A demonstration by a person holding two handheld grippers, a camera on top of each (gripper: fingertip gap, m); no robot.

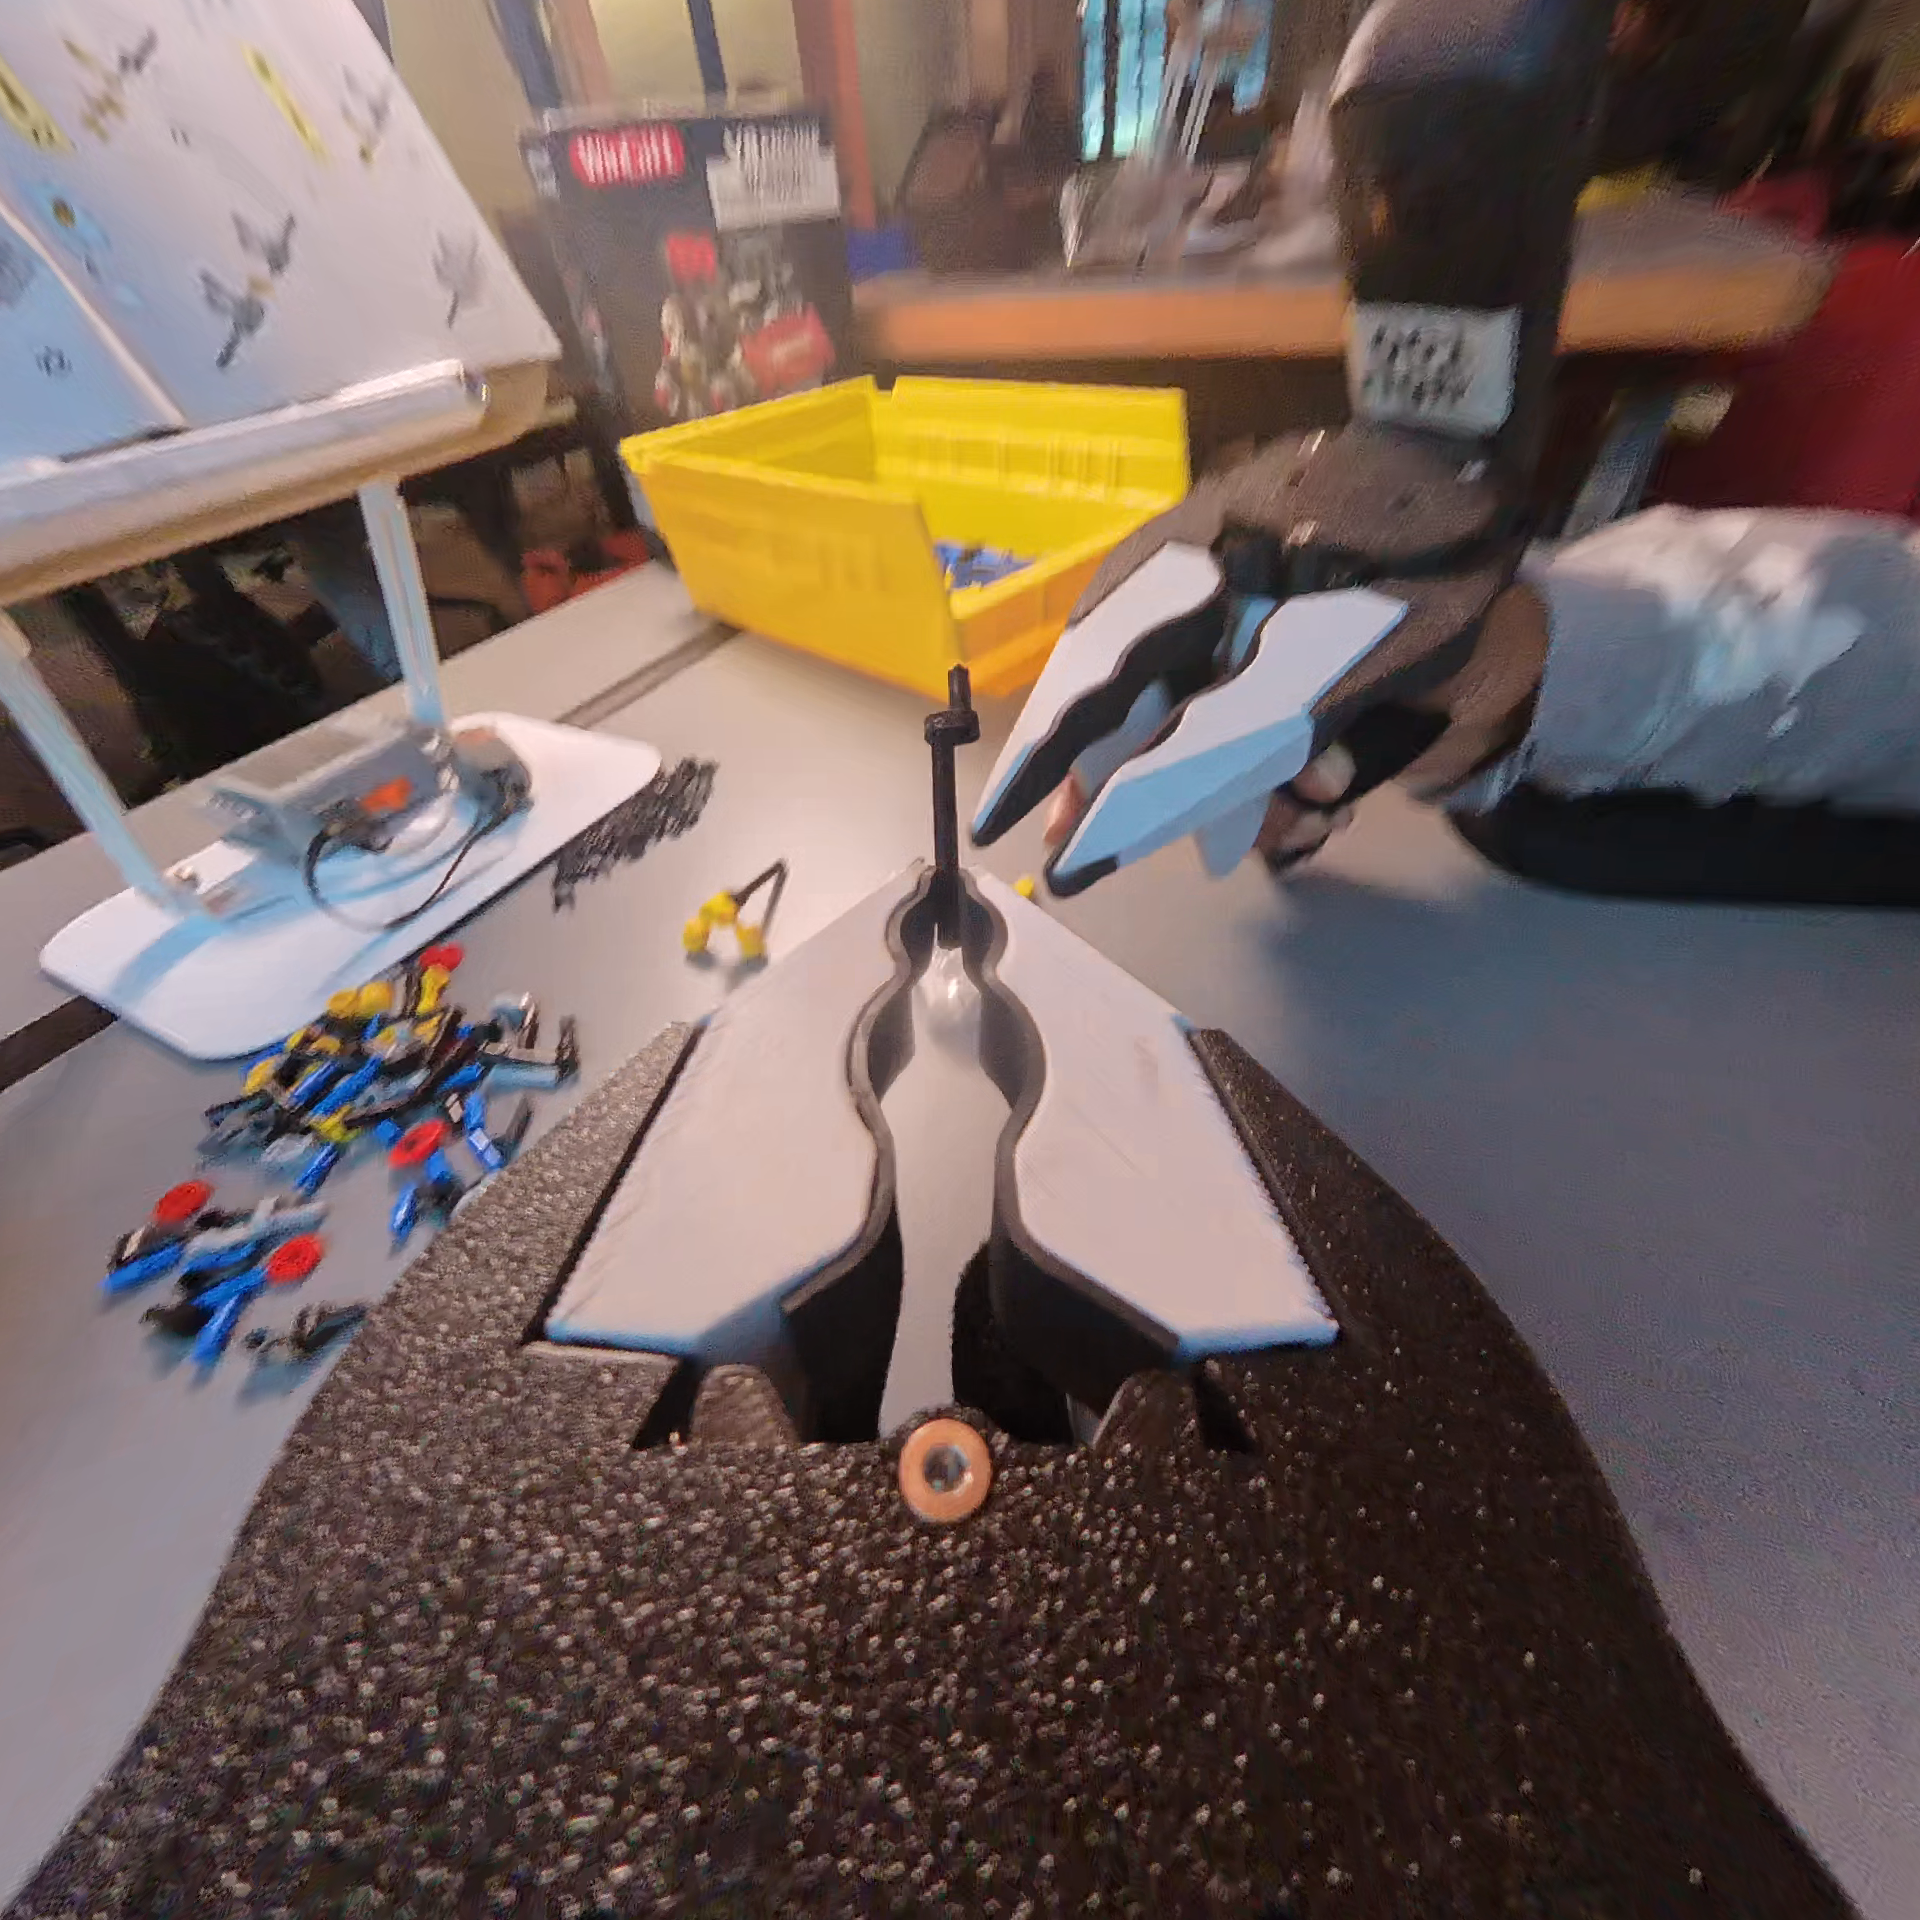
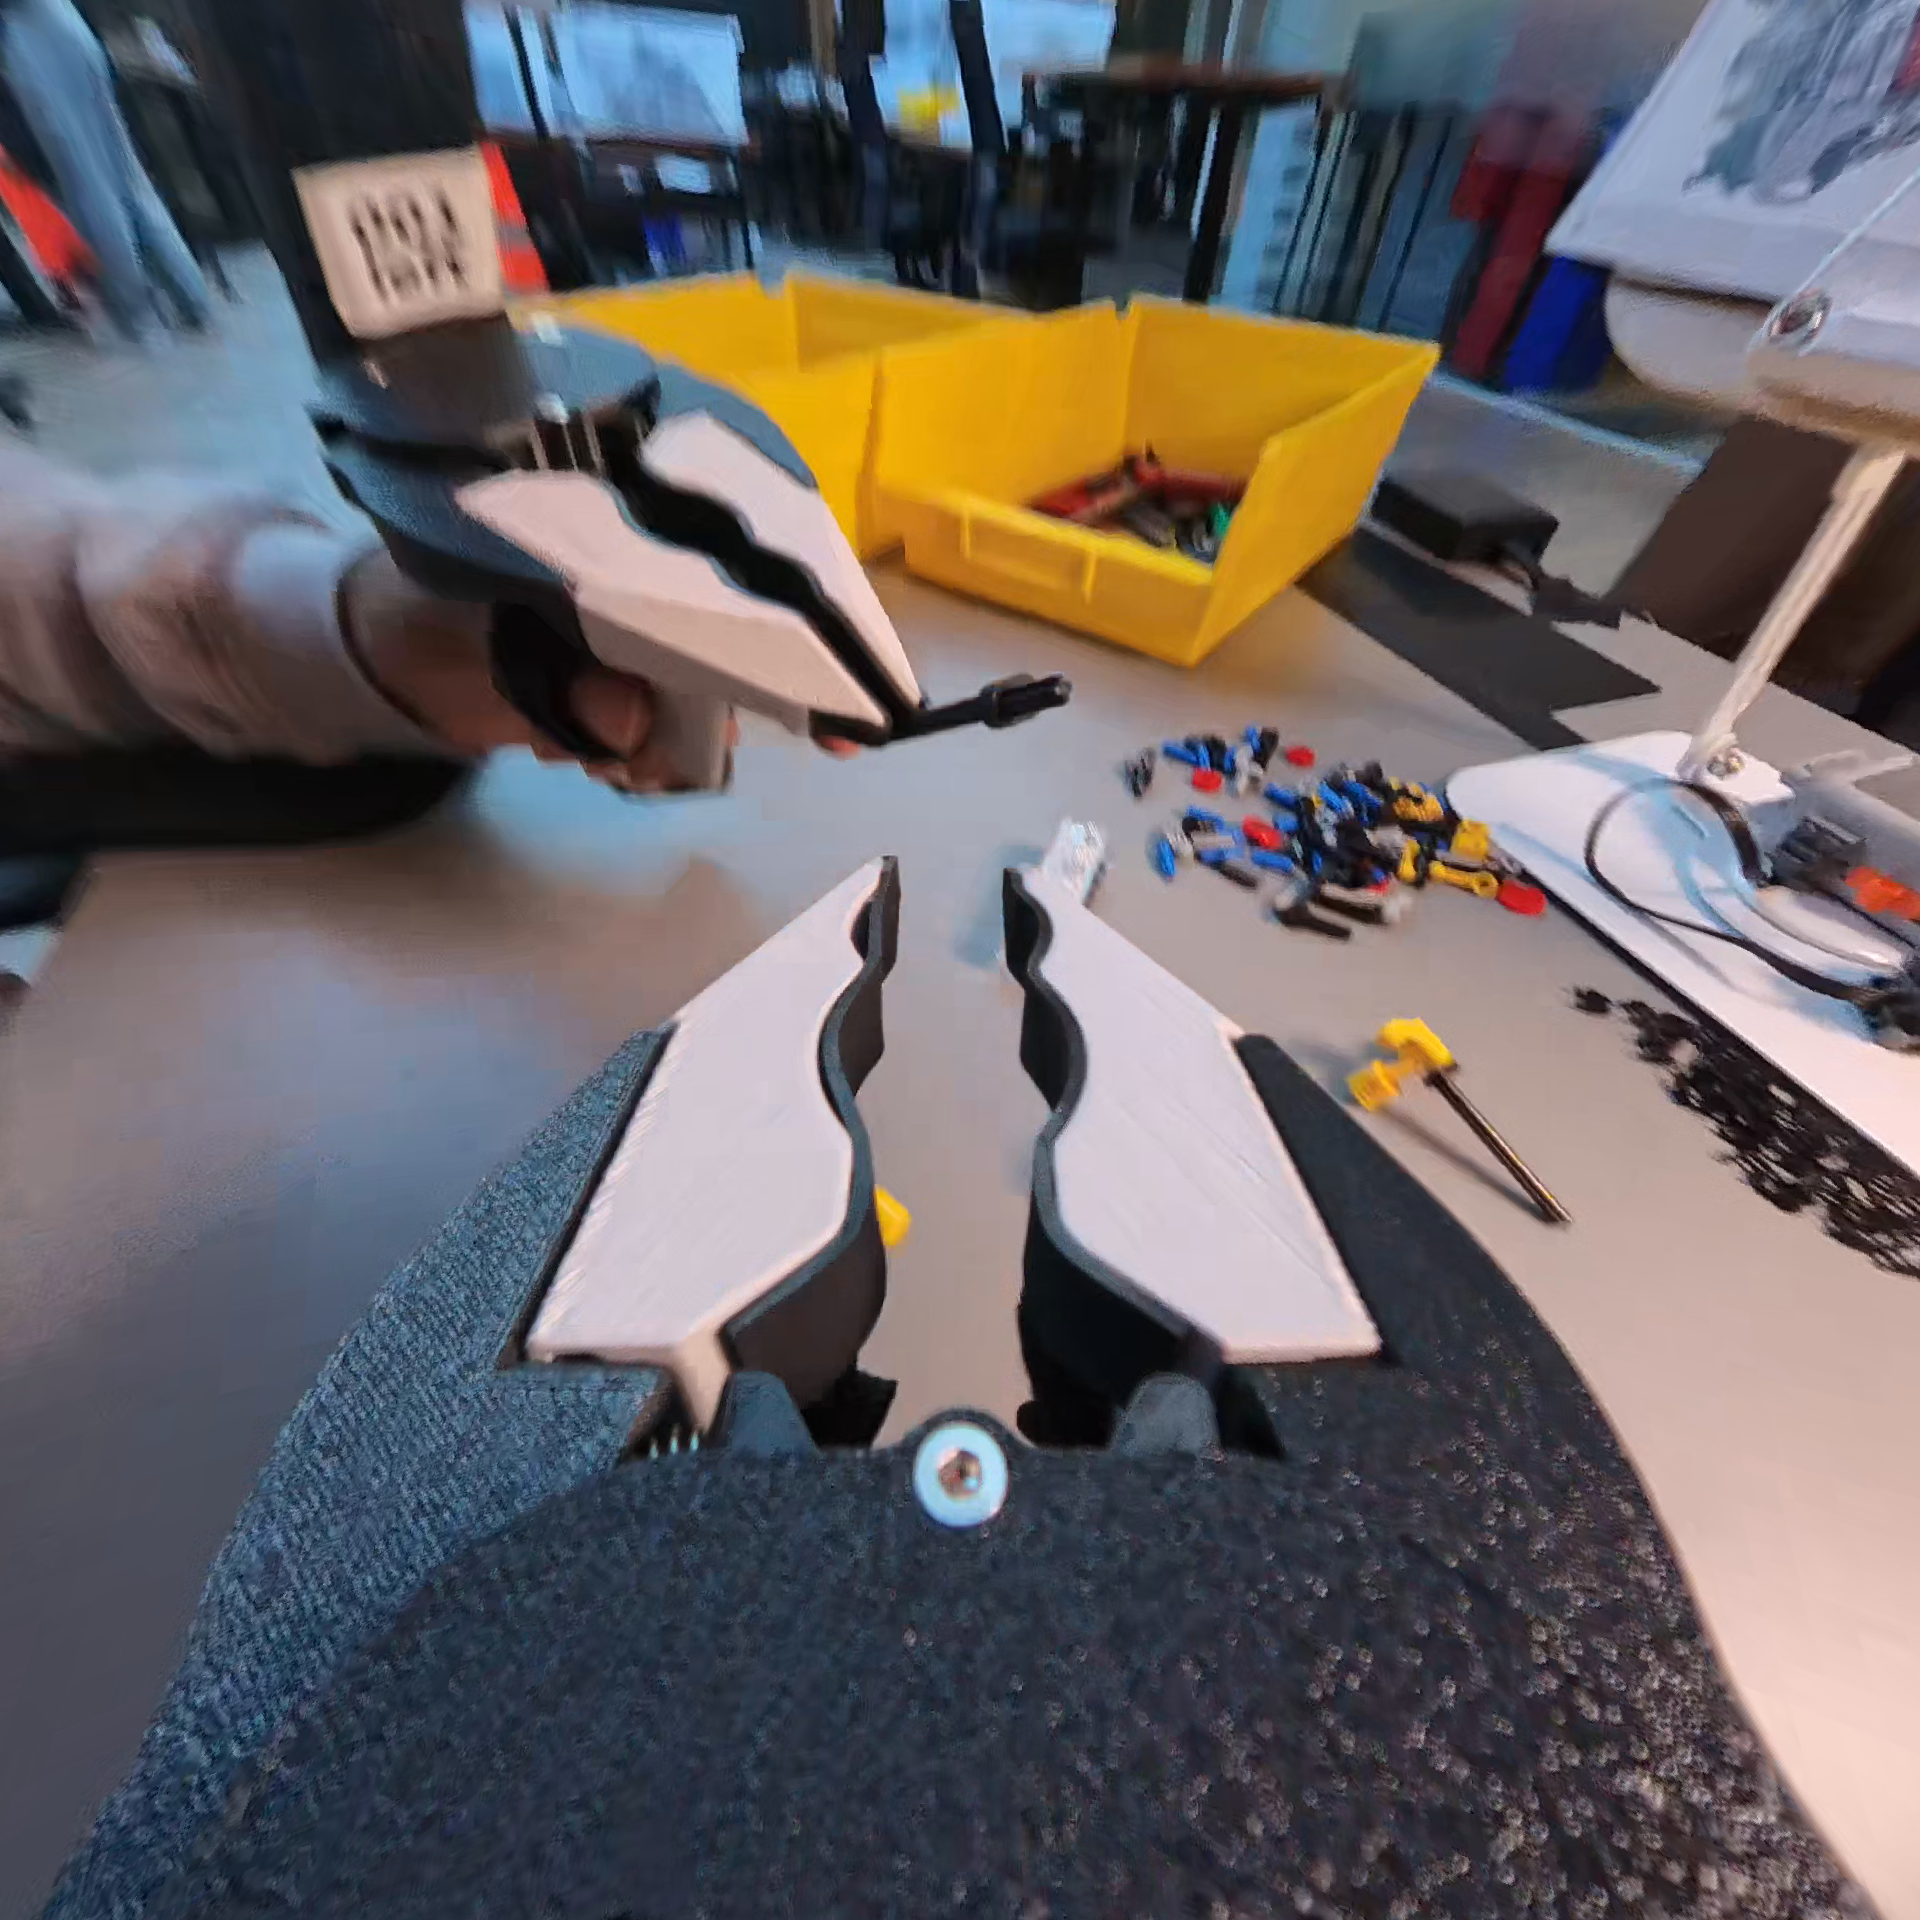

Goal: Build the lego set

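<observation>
My left gripper (image 1: 948, 896) is shut on a thin black axle (image 1: 948, 790) that carries a small black bush near its far end. The axle sticks out past the fingertips, above the grey table (image 1: 1507, 1143). The right wrist view shows the same gripper (image 2: 891, 719) at the upper left, with the axle (image 2: 987, 707) pointing right. My right gripper (image 2: 951, 873) is open with nothing between its pads, low over the table. In the left wrist view it (image 1: 1029, 857) hovers just right of the axle. A small clear piece (image 2: 1081, 852) lies by its right fingertip. A small yellow piece (image 2: 891, 1216) lies under its left finger.
A pile of small blue, black, yellow and red pieces (image 2: 1340, 831) lies on the table, also in the left wrist view (image 1: 364, 1081). Yellow bins (image 2: 1143, 468) stand at the back. A white stand base (image 2: 1714, 883) holds a grey box and cable. A yellow piece on a black axle (image 2: 1444, 1101) and black links (image 2: 1766, 1122) lie right. Left and right tips are no more than a few centimetres apart. The small clear piece (image 2: 1081, 852) is about equally far from each gripper, around 12 cm.
</observation>
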